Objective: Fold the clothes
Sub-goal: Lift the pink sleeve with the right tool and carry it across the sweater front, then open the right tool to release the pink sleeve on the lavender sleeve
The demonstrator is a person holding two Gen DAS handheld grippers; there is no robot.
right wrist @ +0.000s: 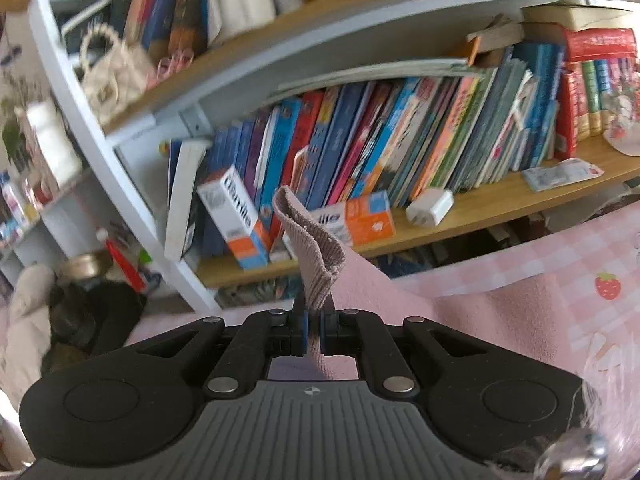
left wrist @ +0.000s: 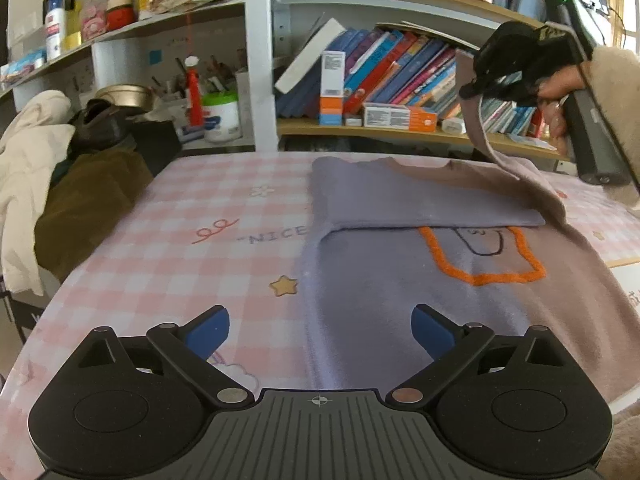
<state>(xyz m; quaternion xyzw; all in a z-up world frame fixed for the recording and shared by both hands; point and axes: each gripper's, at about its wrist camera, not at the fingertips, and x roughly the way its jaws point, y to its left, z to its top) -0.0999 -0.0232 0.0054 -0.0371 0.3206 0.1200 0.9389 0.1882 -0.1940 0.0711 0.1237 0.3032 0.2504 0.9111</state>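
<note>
A mauve sweater [left wrist: 400,292] with an orange embroidered outline lies on the pink checked tablecloth [left wrist: 180,240]. One sleeve is folded across its upper part. My left gripper [left wrist: 320,332] hovers open over the sweater's left edge near the front, with nothing between its blue pads. My right gripper [left wrist: 480,86] is raised at the upper right, shut on the ribbed cuff of the other sleeve [left wrist: 516,160], which hangs down to the table. In the right wrist view the cuff [right wrist: 308,240] sticks up from between the shut fingers of the right gripper [right wrist: 314,334].
A bookshelf [left wrist: 400,80] full of books and boxes stands right behind the table. A heap of cream and brown clothes [left wrist: 60,184] sits at the left edge. A hand in a cream sleeve [left wrist: 612,92] holds the right gripper.
</note>
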